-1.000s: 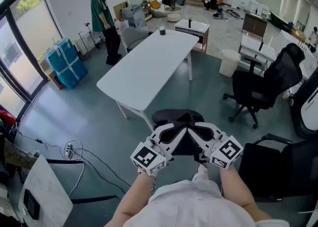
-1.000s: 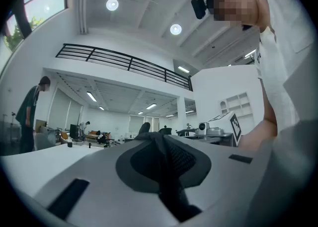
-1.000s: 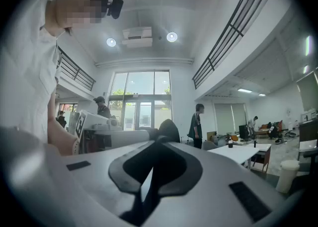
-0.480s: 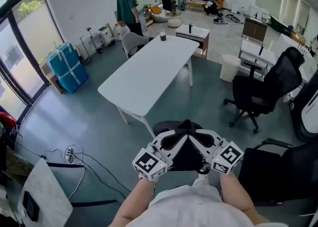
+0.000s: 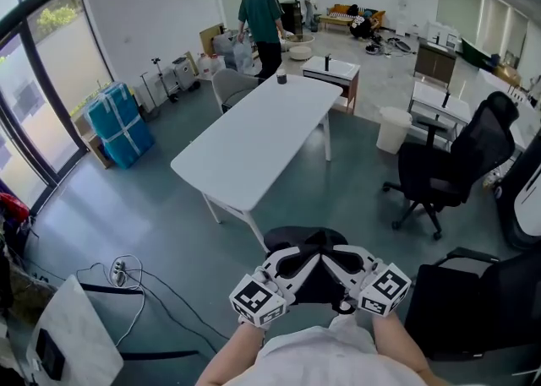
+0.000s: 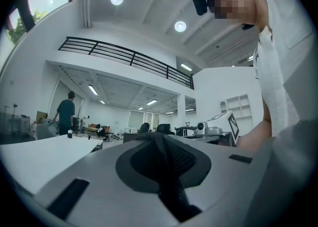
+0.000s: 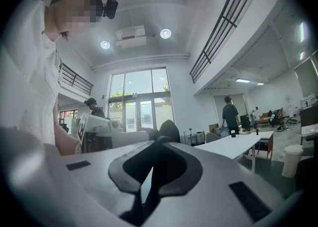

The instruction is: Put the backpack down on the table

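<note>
Lower centre of the head view: left hand-held gripper (image 5: 292,263) and right hand-held gripper (image 5: 348,259), each clamped on the black backpack (image 5: 293,236), which hangs between them, apart from the white surface (image 5: 254,135) at frame centre.

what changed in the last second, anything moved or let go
The person in the green shirt walked from the window side of the table round to its far end. The left gripper and right gripper, with the backpack, sank slightly. Nothing was let go: both stay shut on the backpack, short of the table. The cup kept its place.
</note>
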Motion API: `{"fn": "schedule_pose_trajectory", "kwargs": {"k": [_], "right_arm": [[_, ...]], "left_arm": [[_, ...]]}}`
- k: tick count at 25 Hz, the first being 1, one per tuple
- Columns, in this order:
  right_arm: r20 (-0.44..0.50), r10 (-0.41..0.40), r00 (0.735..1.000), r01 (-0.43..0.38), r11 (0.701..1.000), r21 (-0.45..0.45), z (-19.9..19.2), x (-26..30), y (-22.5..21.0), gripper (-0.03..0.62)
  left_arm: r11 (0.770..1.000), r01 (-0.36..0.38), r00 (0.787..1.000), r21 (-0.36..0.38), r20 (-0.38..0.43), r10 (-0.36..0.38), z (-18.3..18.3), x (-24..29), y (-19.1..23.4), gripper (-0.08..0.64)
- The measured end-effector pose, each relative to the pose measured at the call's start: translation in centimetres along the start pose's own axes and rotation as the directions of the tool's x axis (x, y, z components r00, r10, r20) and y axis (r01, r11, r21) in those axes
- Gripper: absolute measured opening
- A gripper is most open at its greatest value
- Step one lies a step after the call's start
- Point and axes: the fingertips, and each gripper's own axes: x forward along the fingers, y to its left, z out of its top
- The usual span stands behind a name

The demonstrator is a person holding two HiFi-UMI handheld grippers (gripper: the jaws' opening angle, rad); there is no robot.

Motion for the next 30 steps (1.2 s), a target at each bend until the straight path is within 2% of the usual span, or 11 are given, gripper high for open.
{"fn": "schedule_pose_trajectory", "kwargs": {"k": [8,15,22,30], "right_arm": [[0.019,-0.019,1.0,0.019,1.0,0.009,0.8,-0.2,-0.4,0.032],[0.019,-0.027,0.999,0.027,1.0,0.013,1.1,0.9,-3.0,0.032],[0.028,0.005,1.0,-0.005,1.0,0.023,2.1,2.7,-7.4,0.032],[0.021,0.013,1.0,-0.014,0.999,0.047,2.2,5.6,-15.3,0.032]], "left_arm": [[1.0,0.013,1.0,0.005,0.014,-0.013,0.8,0.5,0.0,0.046],[1.0,0.02,1.0,-0.021,0.024,-0.02,0.8,2.3,2.3,0.046],[1.0,0.017,0.999,-0.019,0.03,-0.017,1.6,5.6,5.7,0.046],[0.999,0.011,1.0,-0.033,-0.007,-0.012,1.2,11.3,11.8,0.046]]}}
